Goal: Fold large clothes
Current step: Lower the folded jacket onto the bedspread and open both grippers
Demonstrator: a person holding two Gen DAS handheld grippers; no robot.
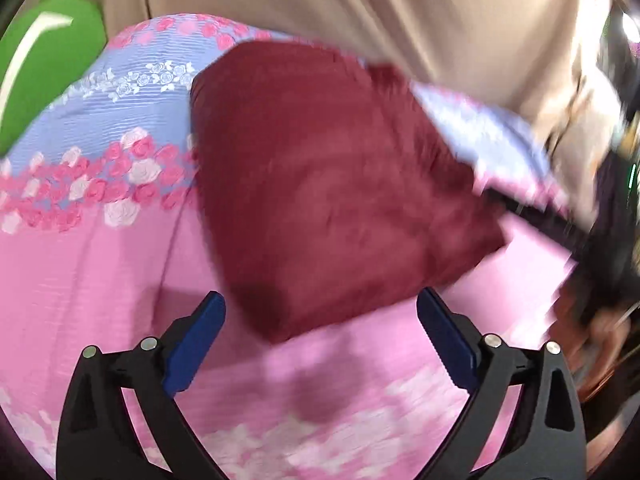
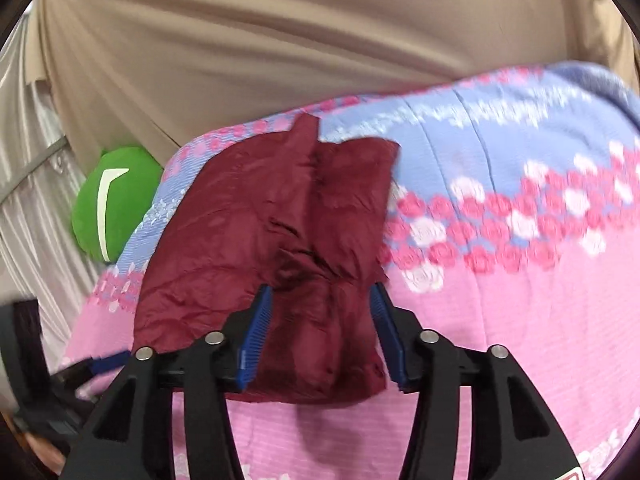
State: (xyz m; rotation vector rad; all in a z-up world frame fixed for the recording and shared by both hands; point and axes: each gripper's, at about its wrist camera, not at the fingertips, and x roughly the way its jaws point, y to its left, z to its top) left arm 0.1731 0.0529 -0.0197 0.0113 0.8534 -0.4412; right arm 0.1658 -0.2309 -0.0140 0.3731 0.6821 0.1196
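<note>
Garment (image 2: 264, 248): dark red, folded into a rough block, creased, lying flat on the bedspread (image 2: 500, 300). It sits toward the bedspread's left half in the right wrist view, its far edge near the blue floral band.

Right claw (image 2: 320, 320): jaws partly apart, straddling the garment's near right corner. The blue pads (image 2: 256, 336) stand either side of the cloth; no pinch on it can be seen, so it reads as released.

Left claw (image 1: 320, 340): jaws spread wide, nothing between them. The garment's near corner lies just beyond the fingertips, apart from both pads (image 1: 200, 340). This view is motion-blurred.

Bedspread: pink near the claws, a band of pink and white roses further back, then pale blue at the far edge beyond the garment.

Green cushion (image 2: 112, 208): with a white curved mark, beside the bedspread's far left corner, left of the garment.

Beige curtain (image 2: 280, 40): hangs behind the bedspread, beyond the garment.
</note>
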